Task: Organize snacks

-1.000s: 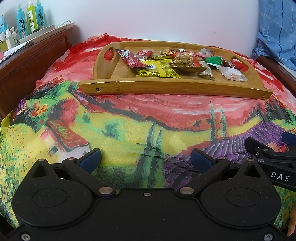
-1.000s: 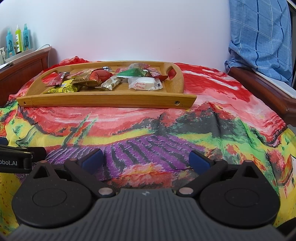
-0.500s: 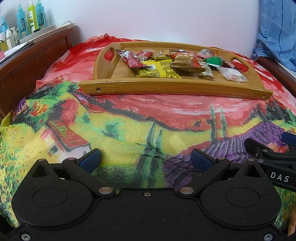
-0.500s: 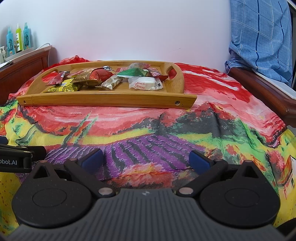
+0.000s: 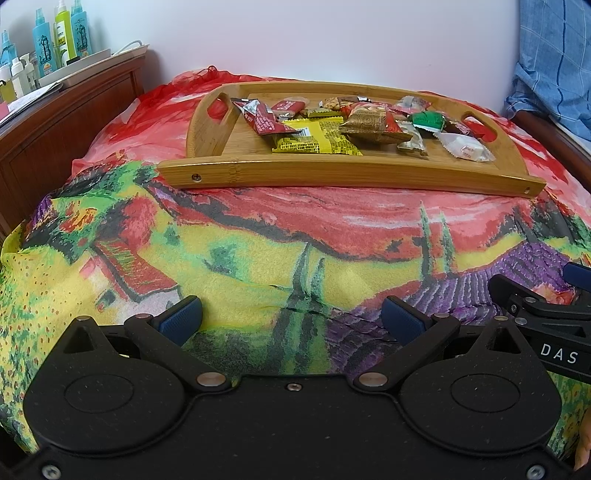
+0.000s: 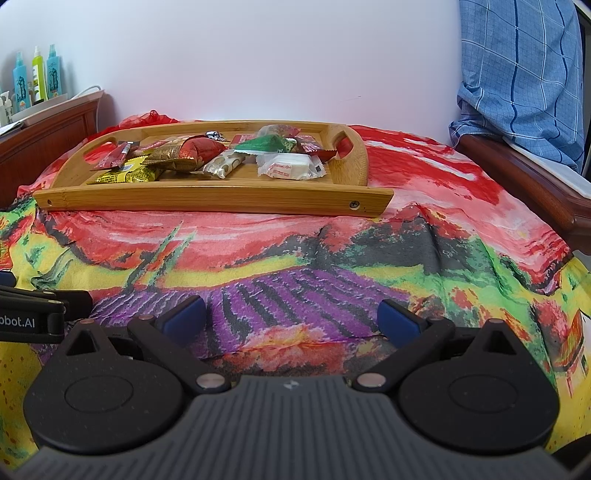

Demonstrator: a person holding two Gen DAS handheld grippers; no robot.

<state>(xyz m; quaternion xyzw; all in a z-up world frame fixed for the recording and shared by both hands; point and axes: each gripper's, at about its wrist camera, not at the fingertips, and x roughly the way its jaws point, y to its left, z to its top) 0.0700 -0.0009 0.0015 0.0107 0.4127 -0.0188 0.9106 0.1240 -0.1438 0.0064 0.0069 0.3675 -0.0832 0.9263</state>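
Note:
A bamboo tray [image 5: 332, 173] [image 6: 207, 197] with cut-out handles lies on a bed, far ahead of both grippers. Several wrapped snacks are piled in it: a yellow packet [image 5: 317, 138] [image 6: 125, 175], a gold-and-red bag [image 5: 373, 125] [image 6: 184, 153], a green wrapper [image 5: 426, 120] [image 6: 264, 144], a white wrapped cake [image 5: 465, 147] [image 6: 290, 166] and red bars [image 5: 264, 120]. My left gripper [image 5: 291, 319] hovers low over the cloth, open and empty. My right gripper [image 6: 291, 319] is open and empty too, beside the left one.
A colourful landscape-print cloth [image 5: 258, 251] covers the bed. A dark wooden headboard [image 5: 70, 122] at the left carries spray bottles [image 5: 59, 33]. A wooden rail [image 6: 524, 184] and blue checked fabric [image 6: 524, 74] stand at the right. A white wall lies behind.

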